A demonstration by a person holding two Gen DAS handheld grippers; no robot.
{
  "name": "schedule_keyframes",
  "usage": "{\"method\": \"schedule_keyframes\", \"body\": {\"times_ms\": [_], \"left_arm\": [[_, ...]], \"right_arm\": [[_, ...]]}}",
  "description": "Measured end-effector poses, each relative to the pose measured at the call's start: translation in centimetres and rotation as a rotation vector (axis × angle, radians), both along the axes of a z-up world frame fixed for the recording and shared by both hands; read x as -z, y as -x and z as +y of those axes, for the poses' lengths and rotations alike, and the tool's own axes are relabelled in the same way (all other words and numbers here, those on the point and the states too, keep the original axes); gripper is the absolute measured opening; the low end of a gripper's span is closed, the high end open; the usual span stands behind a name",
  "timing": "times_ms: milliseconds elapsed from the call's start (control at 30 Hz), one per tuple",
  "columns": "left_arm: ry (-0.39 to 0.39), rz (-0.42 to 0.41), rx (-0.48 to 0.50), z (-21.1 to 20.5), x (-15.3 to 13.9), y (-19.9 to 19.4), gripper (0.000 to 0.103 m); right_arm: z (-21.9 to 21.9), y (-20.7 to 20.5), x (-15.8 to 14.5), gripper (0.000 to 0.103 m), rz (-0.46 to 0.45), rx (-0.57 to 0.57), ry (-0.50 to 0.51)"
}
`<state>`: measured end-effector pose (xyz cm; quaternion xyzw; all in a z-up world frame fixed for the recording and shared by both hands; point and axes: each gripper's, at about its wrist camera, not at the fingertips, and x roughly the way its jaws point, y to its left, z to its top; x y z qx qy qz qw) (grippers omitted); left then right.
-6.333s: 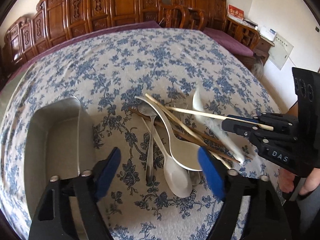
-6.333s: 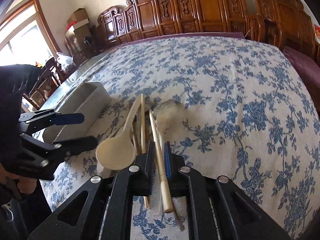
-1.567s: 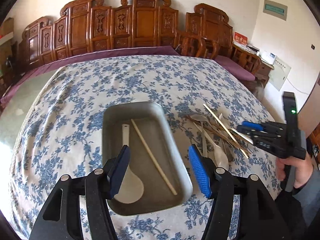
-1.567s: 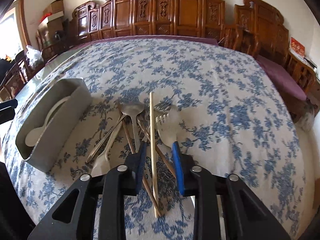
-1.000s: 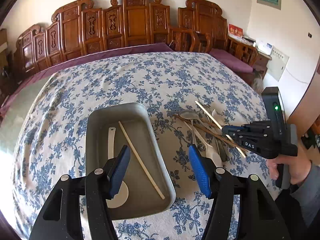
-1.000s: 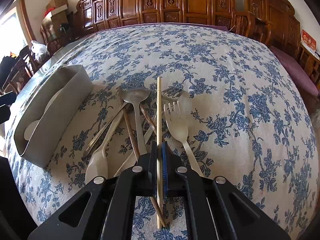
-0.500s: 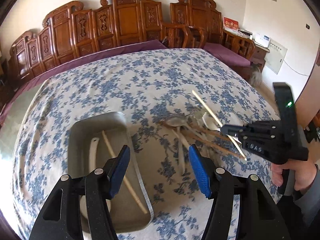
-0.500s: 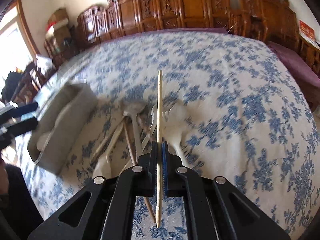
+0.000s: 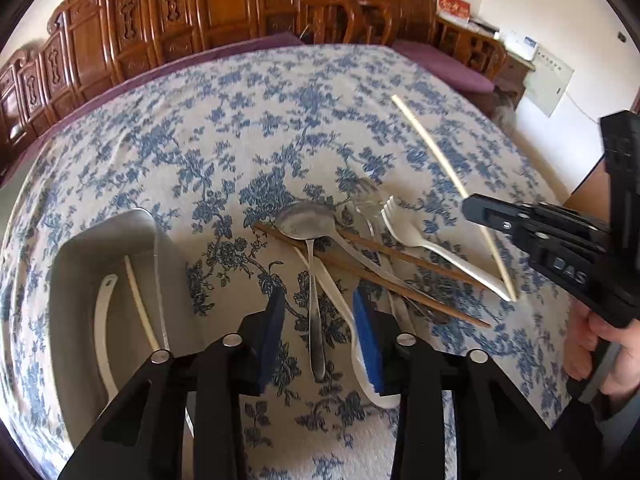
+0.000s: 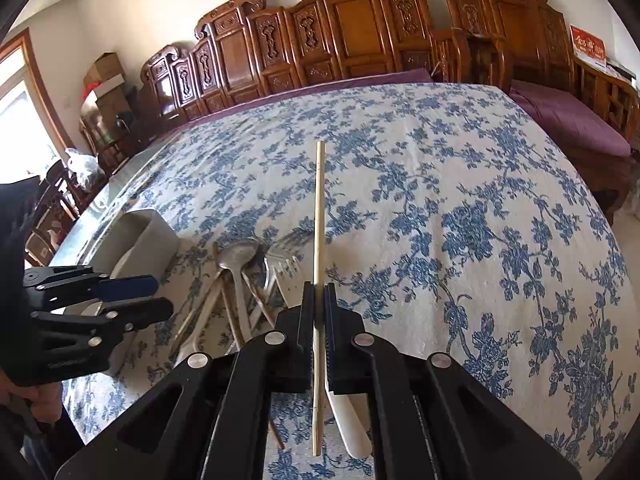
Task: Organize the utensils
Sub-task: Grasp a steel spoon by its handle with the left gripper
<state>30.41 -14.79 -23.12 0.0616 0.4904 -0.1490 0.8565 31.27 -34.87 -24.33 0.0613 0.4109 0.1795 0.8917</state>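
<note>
Utensils, loose pile on the desk (image 9: 224,128), which is covered in a blue-flowered cloth: one metal spoon (image 9: 310,240), one white plastic fork (image 9: 416,236), one white plastic spoon (image 9: 360,344), two dark wooden chopsticks (image 9: 384,276) lying crossed under them; further metal handles in the heap are too overlapped to count.

Metal tray (image 9: 72,264), one, at the left of the pile: holds one white spoon (image 9: 102,320) and one pale chopstick (image 9: 138,300).

Pale chopstick (image 10: 319,216), one, lifted clear of the pile, pointing away over the cloth.

Right gripper (image 10: 319,296): jaws together, clamped on that lifted chopstick near its lower third; a hand (image 9: 600,352) grips its handle.

Left gripper (image 9: 320,336): jaws partly apart and just been closing, lowered over the pile; the metal spoon's handle lies between the pads (image 9: 272,328), the white plastic spoon's handle runs beside the right pad; whether either pad presses on them cannot be told.
</note>
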Motion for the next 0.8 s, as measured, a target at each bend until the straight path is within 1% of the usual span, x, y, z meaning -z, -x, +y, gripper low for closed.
{"method": "schedule_keyframes", "body": {"times_ms": [33,167,400,433,567,600,667,700,800], "left_arm": [[-0.017,0.013,-0.004,-0.2,0.4,-0.4,0.026],[-0.066,0.052,0.003,-0.6,1.4,-1.1,0.020],[-0.142,0.101,0.023,-1.2,2.9,-1.9,0.020],[-0.142,0.113,0.019,-1.2,3.3,-2.2,0.020],[-0.122,0.100,-0.008,-1.1,3.4,-3.1,0.020],[-0.120,0.098,-0.008,-1.1,3.5,-3.4,0.019],[-0.104,0.097,0.002,-1.2,3.6,-3.8,0.005],[-0.103,0.100,0.000,-1.3,3.5,-4.0,0.004],[-0.113,0.069,0.003,-1.5,3.0,-4.1,0.003]], "right_arm": [[0.0,0.0,0.1,0.006,0.005,0.002,0.001],[0.0,0.0,0.2,0.006,0.004,0.000,-0.002],[0.6,0.0,0.1,0.006,0.002,-0.014,-0.009],[0.6,0.0,0.1,0.006,0.002,-0.015,-0.012],[0.6,0.0,0.1,0.006,0.003,-0.015,-0.013],[0.6,0.0,0.1,0.006,0.004,-0.015,-0.014],[0.6,0.0,0.1,0.006,0.008,-0.017,-0.016],[0.7,0.0,0.2,0.006,0.010,-0.018,-0.015],[0.8,-0.1,0.3,0.006,0.012,-0.022,-0.010]]}}
